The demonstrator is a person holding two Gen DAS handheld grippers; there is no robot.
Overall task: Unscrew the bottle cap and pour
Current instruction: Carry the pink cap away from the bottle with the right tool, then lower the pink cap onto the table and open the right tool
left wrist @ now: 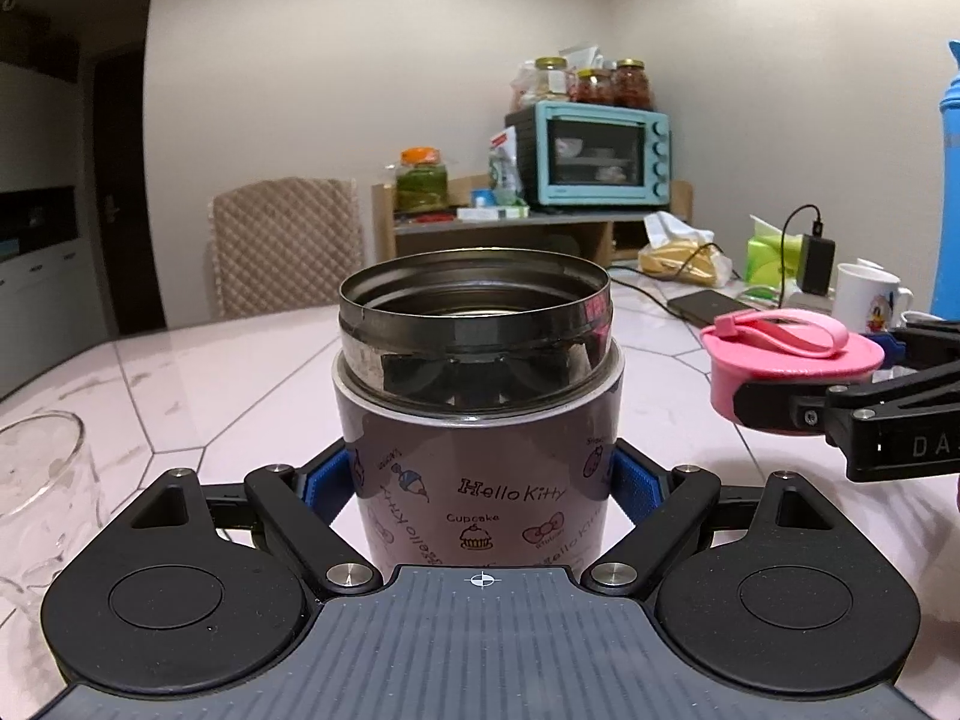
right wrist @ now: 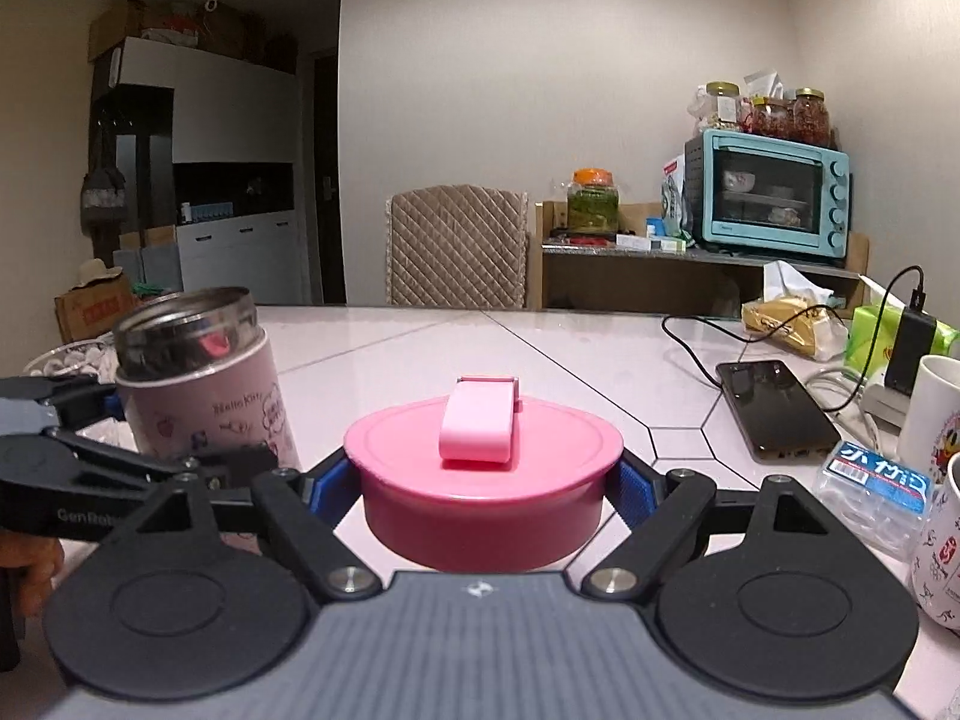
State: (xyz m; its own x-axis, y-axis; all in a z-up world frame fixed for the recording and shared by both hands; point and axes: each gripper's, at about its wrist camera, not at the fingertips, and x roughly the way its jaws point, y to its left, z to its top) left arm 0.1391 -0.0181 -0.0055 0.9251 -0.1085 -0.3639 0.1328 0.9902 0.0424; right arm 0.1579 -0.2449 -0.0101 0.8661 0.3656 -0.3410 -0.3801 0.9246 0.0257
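A pink Hello Kitty flask (left wrist: 480,480) with a bare steel mouth stands upright on the table, its cap off. My left gripper (left wrist: 480,480) is shut on its body, blue pads on either side. The flask (right wrist: 204,408) also shows at the left of the right wrist view, with the left gripper (right wrist: 198,456) around it. My right gripper (right wrist: 489,486) is shut on the pink cap (right wrist: 486,480), which has a strap on top. In the left wrist view the cap (left wrist: 792,360) hangs to the right of the flask, a little above the table, in the right gripper (left wrist: 786,384).
A clear glass (left wrist: 36,492) stands at the flask's left. On the right of the table (right wrist: 420,348) lie a phone (right wrist: 774,408), a charger with cable (right wrist: 912,348), white mugs (right wrist: 930,420), a tissue pack (right wrist: 870,492) and a blue bottle (left wrist: 951,180). A chair (right wrist: 459,246) and a shelf with a toaster oven (right wrist: 774,192) stand behind.
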